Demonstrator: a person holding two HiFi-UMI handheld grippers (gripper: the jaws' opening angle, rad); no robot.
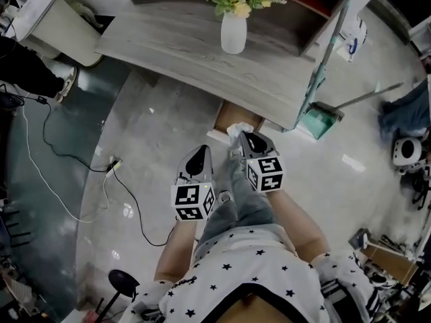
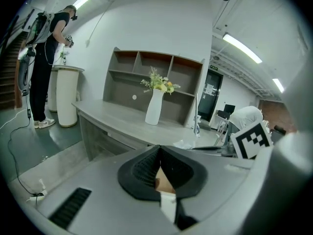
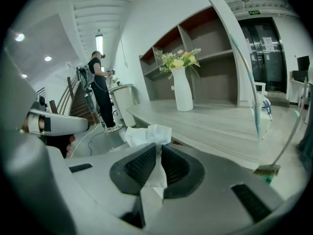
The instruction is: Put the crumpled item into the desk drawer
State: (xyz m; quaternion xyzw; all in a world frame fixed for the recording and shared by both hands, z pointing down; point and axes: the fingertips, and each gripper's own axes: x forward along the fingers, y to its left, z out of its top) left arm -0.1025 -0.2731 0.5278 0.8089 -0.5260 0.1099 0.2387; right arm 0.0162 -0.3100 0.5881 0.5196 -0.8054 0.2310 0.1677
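The crumpled item is a wad of white paper. My right gripper is shut on it, and the paper bulges out past the jaw tips. It hangs just in front of the grey desk, above the open drawer, whose brown inside shows under the desk's front edge. My left gripper floats to the left of the right one, a little farther back from the desk. Its jaws are shut with nothing between them.
A white vase with flowers stands on the desk before a shelf unit. A green dustpan and a long-handled broom lean at the desk's right end. A cable trails over the floor at left. A person stands by a white pedestal.
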